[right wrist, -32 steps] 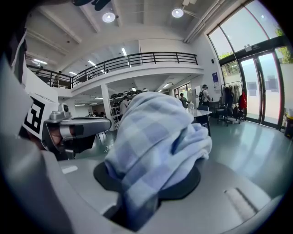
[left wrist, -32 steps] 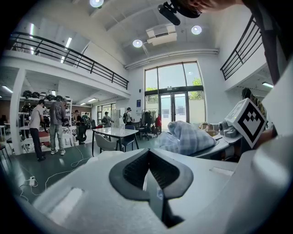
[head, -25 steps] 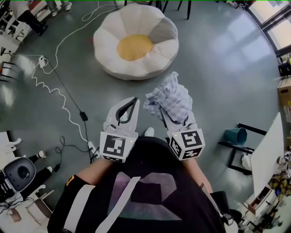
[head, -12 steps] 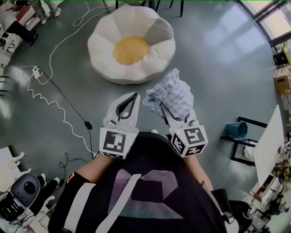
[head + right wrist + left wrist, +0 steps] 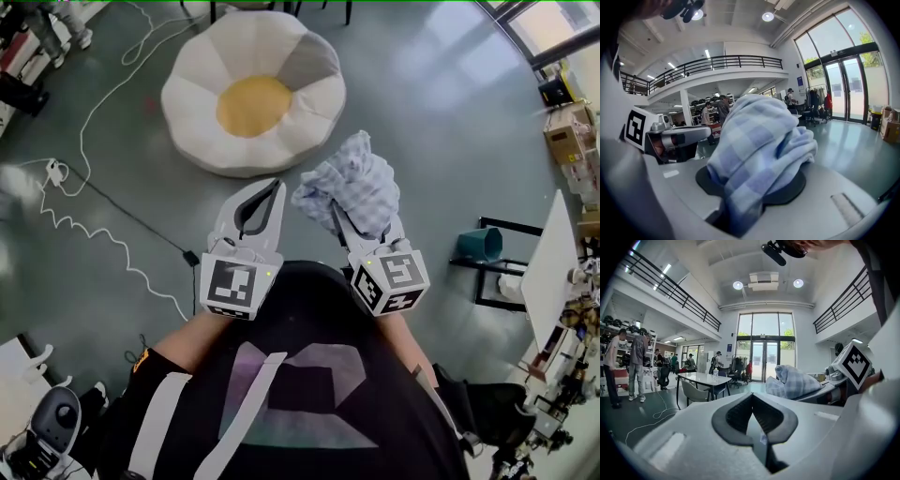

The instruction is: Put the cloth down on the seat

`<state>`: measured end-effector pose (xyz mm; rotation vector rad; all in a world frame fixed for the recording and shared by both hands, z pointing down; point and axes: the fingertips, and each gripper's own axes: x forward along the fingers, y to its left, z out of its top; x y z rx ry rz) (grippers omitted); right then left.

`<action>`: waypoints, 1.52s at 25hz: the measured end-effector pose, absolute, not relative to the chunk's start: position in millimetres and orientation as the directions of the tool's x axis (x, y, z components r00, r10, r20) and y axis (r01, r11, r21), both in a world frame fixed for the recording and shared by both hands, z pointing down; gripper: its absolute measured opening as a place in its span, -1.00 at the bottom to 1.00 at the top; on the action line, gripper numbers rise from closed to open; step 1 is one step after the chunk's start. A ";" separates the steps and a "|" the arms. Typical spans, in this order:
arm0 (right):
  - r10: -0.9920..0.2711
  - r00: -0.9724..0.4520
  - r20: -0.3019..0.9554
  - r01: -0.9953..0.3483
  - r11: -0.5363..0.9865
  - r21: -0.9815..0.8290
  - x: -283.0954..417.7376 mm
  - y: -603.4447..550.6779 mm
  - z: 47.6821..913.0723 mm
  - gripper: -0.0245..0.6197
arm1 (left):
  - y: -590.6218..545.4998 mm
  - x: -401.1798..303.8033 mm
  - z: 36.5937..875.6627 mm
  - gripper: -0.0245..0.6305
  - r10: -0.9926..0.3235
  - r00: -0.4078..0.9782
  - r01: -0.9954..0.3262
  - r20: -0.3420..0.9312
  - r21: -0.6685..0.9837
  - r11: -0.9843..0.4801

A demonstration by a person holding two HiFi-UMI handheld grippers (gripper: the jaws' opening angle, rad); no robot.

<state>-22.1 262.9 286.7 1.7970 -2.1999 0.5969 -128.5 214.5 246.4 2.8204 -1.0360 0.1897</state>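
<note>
Right gripper [image 5: 339, 217] is clamped on the cloth [image 5: 349, 187]. Its jaws are part-way closed, with a fold of checked fabric pinched between the pads. The rest is bunched in a loose heap over the fingertips.

Left gripper [image 5: 274, 186] is closed on itself, tips meeting, nothing in it. You're holding it just beside the right one, at about the same height.

The cloth is in the air in front of you, above the floor [image 5: 441, 122] and not over the seat [image 5: 251, 94] yet. The seat is the round white beanbag with the yellow centre, ahead and a bit to your left, well apart from the cloth. Nothing lies on it.

Handling, my read:
- Light and soft, with no stiffness at all. It'll sag wherever it isn't supported, so expect the free bulk to flop off the jaws once you tip down.
- Not fragile, not slippery. Woven fabric should grip the pads well and may cling for a moment on release.
- The pinch you have on that bunched fold looks enough to carry it, so no need for the second gripper.
- If you regrip, take a thick fold. A single layer or a corner could pull through.

Next call: carry it over the yellow centre, go low, then open wide so it drops clear. The seat looks soft too, so it'll likely give under contact.
</note>
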 end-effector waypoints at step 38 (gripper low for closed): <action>-0.740 -0.519 0.427 -0.852 0.489 -0.189 53.7 96.3 311.3 -0.38 | 91.2 -60.8 259.9 -0.93 -0.839 0.490 -0.867 0.235 0.037 -0.496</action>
